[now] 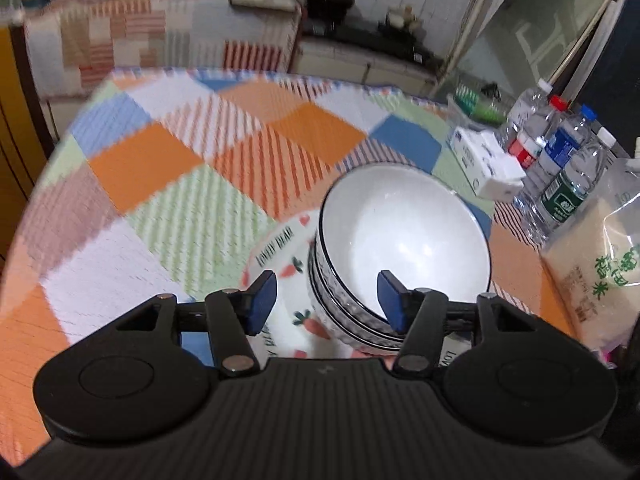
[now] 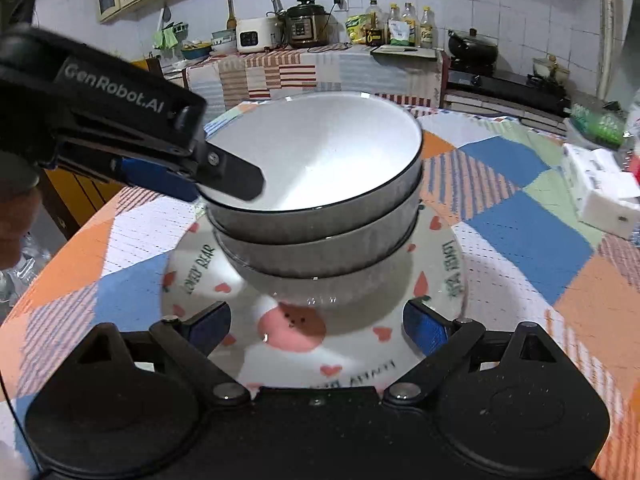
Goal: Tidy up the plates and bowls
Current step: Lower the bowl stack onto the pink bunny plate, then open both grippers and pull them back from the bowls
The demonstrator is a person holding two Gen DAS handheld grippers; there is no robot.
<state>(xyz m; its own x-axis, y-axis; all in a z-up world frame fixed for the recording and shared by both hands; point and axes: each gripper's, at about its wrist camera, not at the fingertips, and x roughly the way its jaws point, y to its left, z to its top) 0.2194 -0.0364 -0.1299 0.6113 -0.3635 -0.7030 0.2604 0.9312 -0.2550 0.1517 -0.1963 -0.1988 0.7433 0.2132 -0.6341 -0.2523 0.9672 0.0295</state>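
Two stacked white bowls with dark patterned sides (image 2: 320, 184) stand on a white "Lovely Bear" plate (image 2: 352, 344) with hearts and a bear face, on the checked tablecloth. They also show in the left wrist view: bowls (image 1: 400, 240), plate (image 1: 288, 276). My left gripper (image 1: 327, 300) is open; its jaws straddle the near rim of the top bowl, one finger inside the bowl and one outside. In the right wrist view the left gripper (image 2: 216, 176) reaches over the bowl's left rim. My right gripper (image 2: 316, 326) is open and empty, low over the plate's near edge.
Water bottles (image 1: 560, 160), a white tissue pack (image 1: 488, 164) and a bag of rice (image 1: 600, 276) stand at the table's right. A tissue pack shows in the right wrist view (image 2: 600, 188). A kitchen counter with cookers and oil bottles (image 2: 320, 28) lies beyond the table.
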